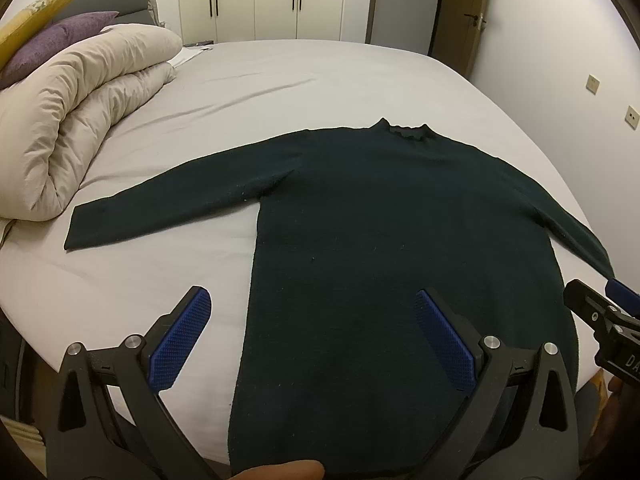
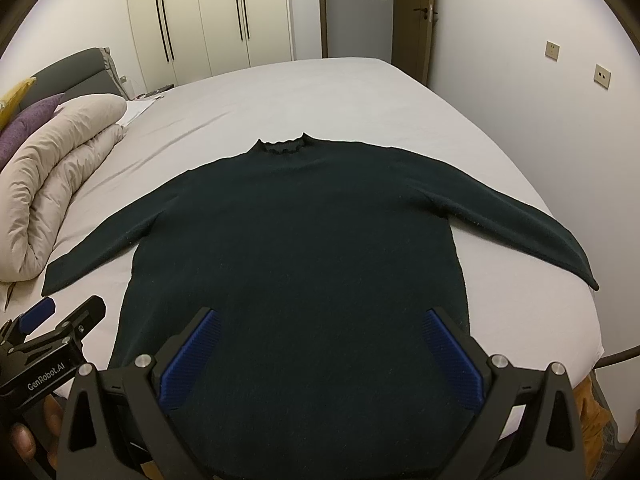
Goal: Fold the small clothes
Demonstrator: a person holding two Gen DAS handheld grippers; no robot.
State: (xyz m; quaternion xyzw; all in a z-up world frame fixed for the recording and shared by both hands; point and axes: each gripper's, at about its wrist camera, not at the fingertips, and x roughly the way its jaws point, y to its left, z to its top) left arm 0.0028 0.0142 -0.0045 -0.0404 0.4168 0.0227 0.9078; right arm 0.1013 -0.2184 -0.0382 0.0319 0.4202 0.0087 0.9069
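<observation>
Two grippers: both sit low at the near edge of the bed, each with its blue ribbed fingers spread wide apart and nothing between them.
Left gripper (image 1: 312,340): fingers (image 1: 182,340) straddle the left side edge of the sweater near the hem; one pad is over bare sheet, the other over dark knit.
Right gripper (image 2: 320,360): fingers (image 2: 192,360) are both over the lower body of the sweater; whether they touch the cloth cannot be told.
Sweater (image 1: 400,216): dark, almost black-green, long-sleeved, laid flat on the bed with its frilled collar pointing away and both sleeves stretched out to the sides.
Left sleeve: its cuff ends just beside the rolled duvet.
Right sleeve: runs toward the right edge of the mattress, its cuff at the brink.
Bed (image 2: 320,96): pale grey sheet, lightly creased, bare beyond the collar.
Duvet (image 1: 80,120): beige, rolled up at the left by the headboard.
Pillows: a purple pillow (image 1: 52,46) and a yellow pillow (image 1: 36,12) lean behind the duvet against a grey headboard (image 2: 72,70).
Room: cream wardrobe doors (image 2: 200,16) with long dark handles stand past the bed; a brown door (image 1: 472,20) is to the right; wall sockets (image 2: 602,76) are on the pale right wall.
Cut off: the hem is hidden under the gripper frames, and the right gripper shows only at the edge of the left view.
Hard to make out: a bit of a hand (image 2: 28,440) shows at the frame bottoms, blurred.
</observation>
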